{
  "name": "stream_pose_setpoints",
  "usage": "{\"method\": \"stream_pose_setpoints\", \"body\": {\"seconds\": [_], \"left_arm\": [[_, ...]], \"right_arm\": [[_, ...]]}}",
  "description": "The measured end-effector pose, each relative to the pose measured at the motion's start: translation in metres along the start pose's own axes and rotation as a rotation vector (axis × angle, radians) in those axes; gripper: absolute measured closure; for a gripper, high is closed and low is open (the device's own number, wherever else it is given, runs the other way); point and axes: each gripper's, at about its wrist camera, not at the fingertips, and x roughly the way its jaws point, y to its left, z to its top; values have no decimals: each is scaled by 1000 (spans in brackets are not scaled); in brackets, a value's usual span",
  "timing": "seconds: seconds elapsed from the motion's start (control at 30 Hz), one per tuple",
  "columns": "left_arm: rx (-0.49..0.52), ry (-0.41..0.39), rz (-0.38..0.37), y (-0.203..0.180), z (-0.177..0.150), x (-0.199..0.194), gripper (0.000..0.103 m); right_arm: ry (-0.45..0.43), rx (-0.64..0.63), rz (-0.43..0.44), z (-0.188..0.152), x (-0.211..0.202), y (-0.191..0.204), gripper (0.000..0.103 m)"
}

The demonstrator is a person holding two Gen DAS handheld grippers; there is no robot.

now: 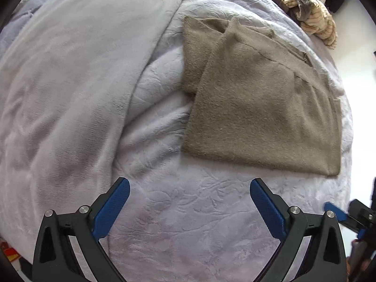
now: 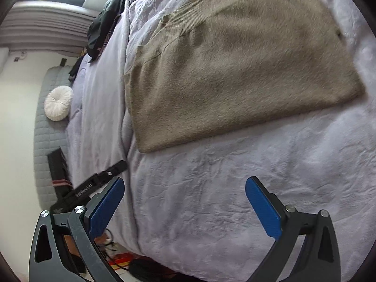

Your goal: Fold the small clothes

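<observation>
A tan knit sweater [image 1: 256, 108] lies folded flat on the lavender bedspread [image 1: 188, 211]. It also shows in the right wrist view [image 2: 235, 70], with its ribbed edge toward the far left. My left gripper [image 1: 189, 188] is open and empty, hovering over bare bedspread just short of the sweater's near edge. My right gripper [image 2: 184, 186] is open and empty, also short of the sweater's near edge. The right gripper's blue fingertip [image 1: 333, 210] shows at the right edge of the left wrist view.
A lighter fleece blanket [image 1: 70, 82] covers the bed's left part. A pile of striped and dark clothes [image 1: 305, 7] lies beyond the sweater. The bed's edge [image 2: 127, 164] runs down the right wrist view, with a grey mat [image 2: 44, 141], a white round cushion [image 2: 58, 103] and dark clothes [image 2: 103, 28] beyond.
</observation>
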Motion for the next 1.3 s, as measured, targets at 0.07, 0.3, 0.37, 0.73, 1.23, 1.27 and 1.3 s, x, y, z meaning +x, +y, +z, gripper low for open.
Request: {"method": "stream_pose_setpoints", "body": {"seconds": [0.07, 0.3, 0.37, 0.73, 1.23, 1.27, 1.3], "left_arm": [[-7, -7, -4, 2, 1, -1, 1], [-44, -2, -2, 16, 12, 2, 1], [-56, -5, -8, 20, 16, 4, 1], [-160, -26, -142, 50, 44, 18, 1], [-181, -9, -456, 64, 83, 34, 1], [-185, 6, -488, 62, 86, 37, 1], [-195, 26, -528, 61, 90, 41, 1]], "right_arm": [[23, 38, 12, 1, 7, -3, 0], [49, 134, 70, 0, 27, -11, 0], [52, 152, 96, 1, 34, -11, 0], [2, 282, 421, 16, 114, 4, 0], [-54, 411, 594, 36, 168, 15, 82], [-56, 405, 589, 37, 167, 14, 90], [-63, 388, 590, 40, 164, 15, 94]]}}
